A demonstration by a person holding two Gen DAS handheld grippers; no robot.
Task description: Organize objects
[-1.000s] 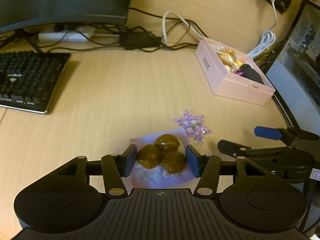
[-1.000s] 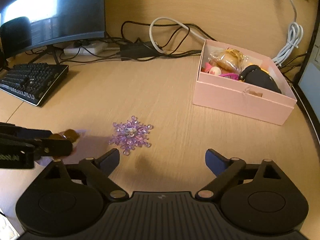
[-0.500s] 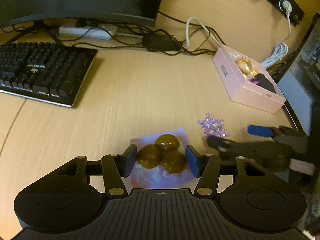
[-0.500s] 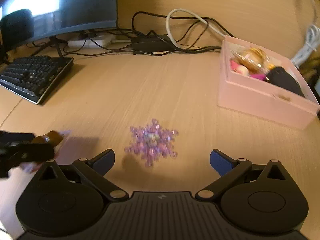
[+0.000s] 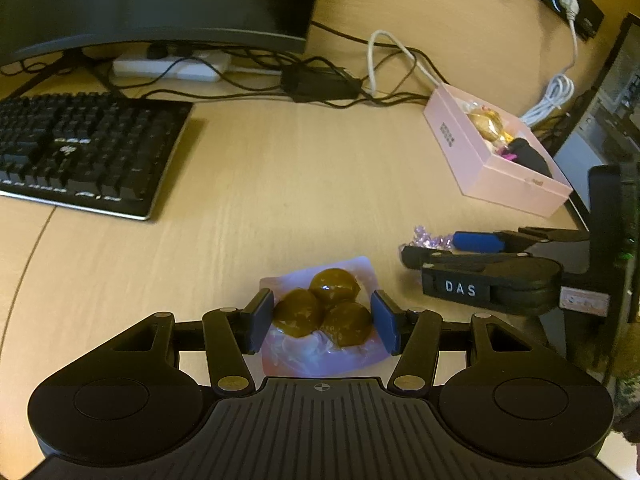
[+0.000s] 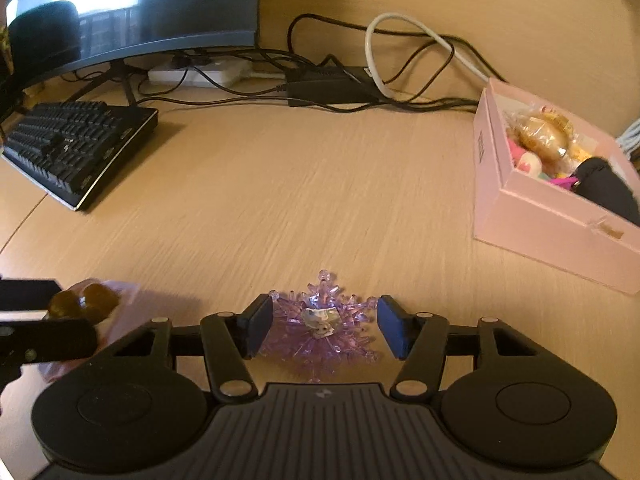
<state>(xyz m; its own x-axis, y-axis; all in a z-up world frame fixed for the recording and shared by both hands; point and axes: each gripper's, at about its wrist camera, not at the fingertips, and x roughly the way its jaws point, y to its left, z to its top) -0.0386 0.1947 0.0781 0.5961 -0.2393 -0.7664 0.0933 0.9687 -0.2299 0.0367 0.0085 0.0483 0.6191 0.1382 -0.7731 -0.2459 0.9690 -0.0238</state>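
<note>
- Left gripper (image 5: 322,322) is clamped on a clear packet of three brown balls (image 5: 322,314) at lower centre of its view; packet's long axis runs toward the camera
- Right gripper (image 6: 324,328) has just been closing, the purple snowflake ornament (image 6: 320,328) lying flat between its jaws; pads look about to touch its tips, contact unclear
- Pink box (image 6: 560,216) sits at right, angled on the desk (image 6: 300,200)
</note>
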